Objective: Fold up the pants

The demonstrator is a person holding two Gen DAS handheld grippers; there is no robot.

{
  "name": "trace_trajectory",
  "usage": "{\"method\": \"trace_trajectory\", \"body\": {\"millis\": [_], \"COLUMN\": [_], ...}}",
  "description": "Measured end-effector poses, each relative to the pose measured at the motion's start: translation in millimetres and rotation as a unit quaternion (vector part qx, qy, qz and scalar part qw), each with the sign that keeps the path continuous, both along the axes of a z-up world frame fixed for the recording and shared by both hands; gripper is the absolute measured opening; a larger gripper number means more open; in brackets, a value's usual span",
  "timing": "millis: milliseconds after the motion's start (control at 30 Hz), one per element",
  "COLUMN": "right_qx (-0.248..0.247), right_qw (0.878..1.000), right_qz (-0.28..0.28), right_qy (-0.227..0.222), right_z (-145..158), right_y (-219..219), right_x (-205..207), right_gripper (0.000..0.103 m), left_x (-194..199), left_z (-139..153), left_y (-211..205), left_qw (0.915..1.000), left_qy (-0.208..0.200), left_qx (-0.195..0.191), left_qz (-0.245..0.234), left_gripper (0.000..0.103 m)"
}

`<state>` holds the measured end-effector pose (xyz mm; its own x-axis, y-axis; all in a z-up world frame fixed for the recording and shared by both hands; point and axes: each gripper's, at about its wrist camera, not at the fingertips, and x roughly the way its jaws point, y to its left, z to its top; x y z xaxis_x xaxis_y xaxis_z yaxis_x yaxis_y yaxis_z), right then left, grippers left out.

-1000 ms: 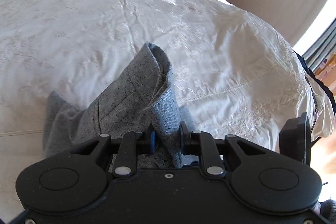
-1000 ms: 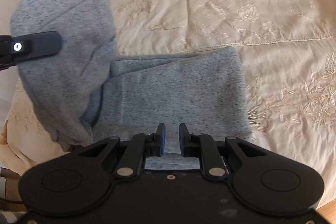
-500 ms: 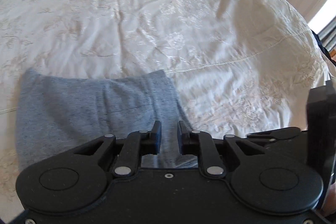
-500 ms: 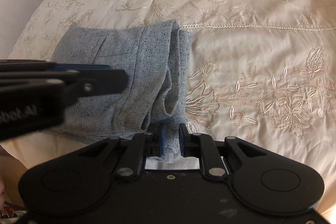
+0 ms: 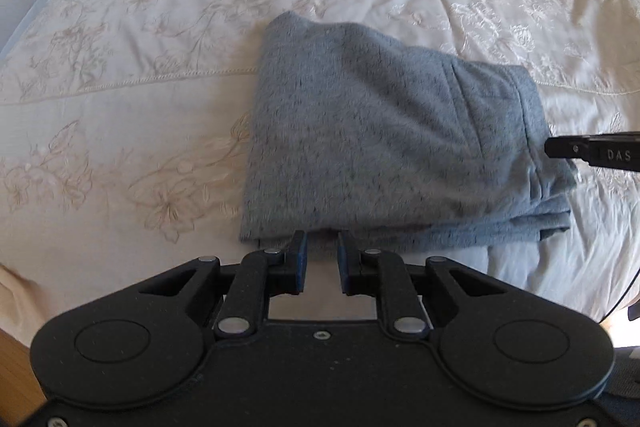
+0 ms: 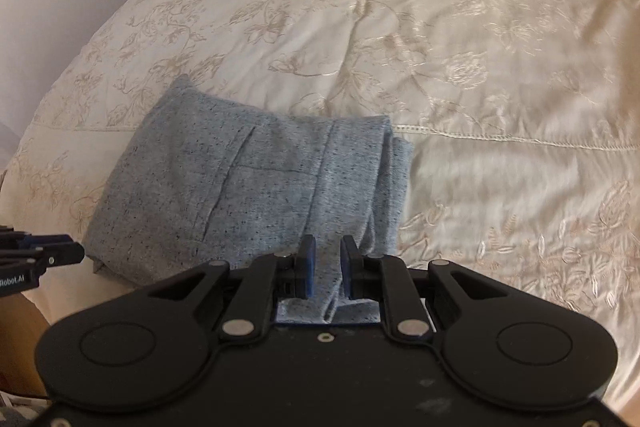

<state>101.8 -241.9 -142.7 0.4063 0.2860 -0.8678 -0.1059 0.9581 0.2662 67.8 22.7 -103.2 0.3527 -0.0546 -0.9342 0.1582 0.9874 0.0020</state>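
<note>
the pants (image 5: pixel 384 143) lie on the bed (image 5: pixel 160 27) folded into a compact stack, so the folding looks nearly done. left tongs (image 5: pixel 322 251) stand apart, empty, at its near edge; right tongs (image 6: pixel 327 263) stand apart over fabric, gripping nothing.

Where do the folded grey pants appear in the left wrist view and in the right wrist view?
Left wrist view: folded grey pants at centre, slightly right, just beyond the fingertips.
Right wrist view: the pants at lower left of centre, reaching between the fingers.
Shared landmark: the stitched seam line on the embroidered cream bedspread, passing behind the pants.
</note>
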Motion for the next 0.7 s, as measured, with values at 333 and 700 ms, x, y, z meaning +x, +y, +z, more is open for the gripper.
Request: {"method": "trace_trajectory", "body": {"millis": [333,700], "right_qx": [-0.058,-0.094], "right_qw": [0.995,0.992], "right_qz": [0.014,0.026], "right_qy": [0.077,0.081], "right_z": [-49,-46], "right_y": [6,21], "right_x": [16,24], "right_gripper": [0.013,0.014], "left_x": [-3,24], "left_z": [-19,-56], "left_y": [-23,36], "left_qw": [0.9995,0.9982], "left_qy": [-0.005,0.021], "left_qx": [-0.007,0.022], "left_qz": [-0.029,0.052], "left_gripper": [0.026,0.020]}}
